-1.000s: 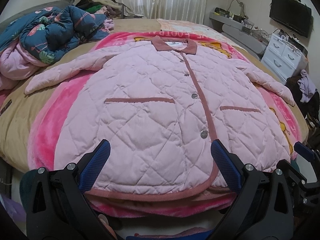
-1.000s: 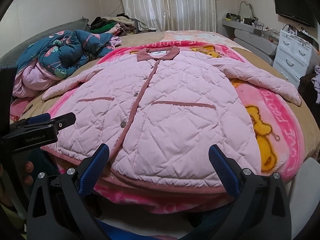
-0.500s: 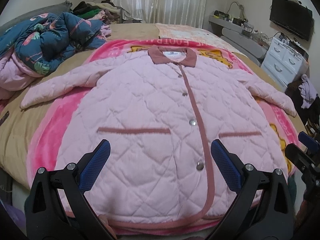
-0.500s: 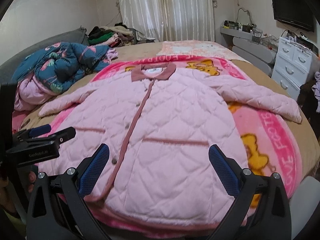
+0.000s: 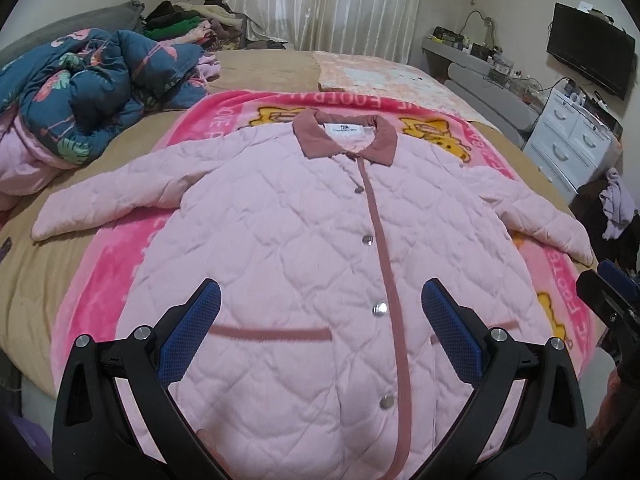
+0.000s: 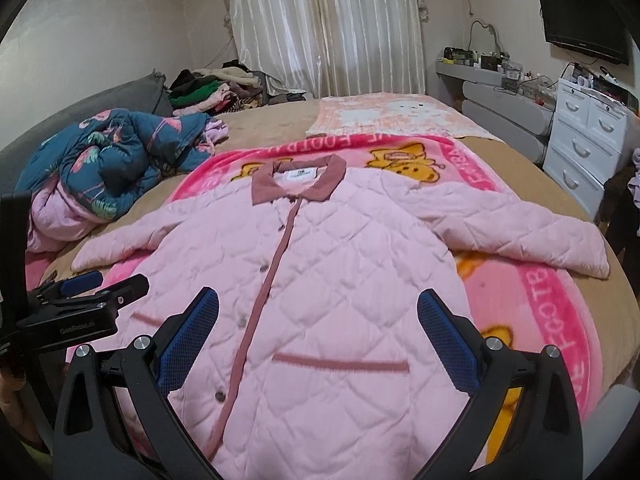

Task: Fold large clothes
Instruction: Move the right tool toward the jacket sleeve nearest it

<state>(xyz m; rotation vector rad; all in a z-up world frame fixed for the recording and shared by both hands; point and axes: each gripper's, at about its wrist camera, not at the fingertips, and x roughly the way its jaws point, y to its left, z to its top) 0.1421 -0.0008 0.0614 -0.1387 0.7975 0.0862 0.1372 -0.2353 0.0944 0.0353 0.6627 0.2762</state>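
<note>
A pink quilted jacket point(image 5: 304, 240) point(image 6: 340, 272) with a dusty-rose collar point(image 5: 344, 136) lies buttoned and flat, front up, on a pink cartoon blanket point(image 5: 108, 280). Both sleeves spread outward: the left sleeve point(image 5: 112, 196) and the right sleeve point(image 6: 520, 232). My left gripper point(image 5: 318, 300) hovers open above the jacket's lower front, over the button placket. My right gripper point(image 6: 318, 302) stands open above the jacket's right half, with nothing between its fingers. In the right wrist view the left gripper point(image 6: 100, 292) shows at the left edge.
A crumpled blue floral quilt point(image 5: 80, 92) lies at the bed's left side. Piled clothes point(image 6: 212, 88) sit at the far corner. A peach blanket point(image 6: 392, 116) covers the bed's far part. White drawers point(image 6: 588, 140) and a wall television point(image 6: 580, 28) stand at the right.
Both grippers have risen and moved forward over the jacket, from the hem toward its middle. Both stayed open; the jacket has not moved.
</note>
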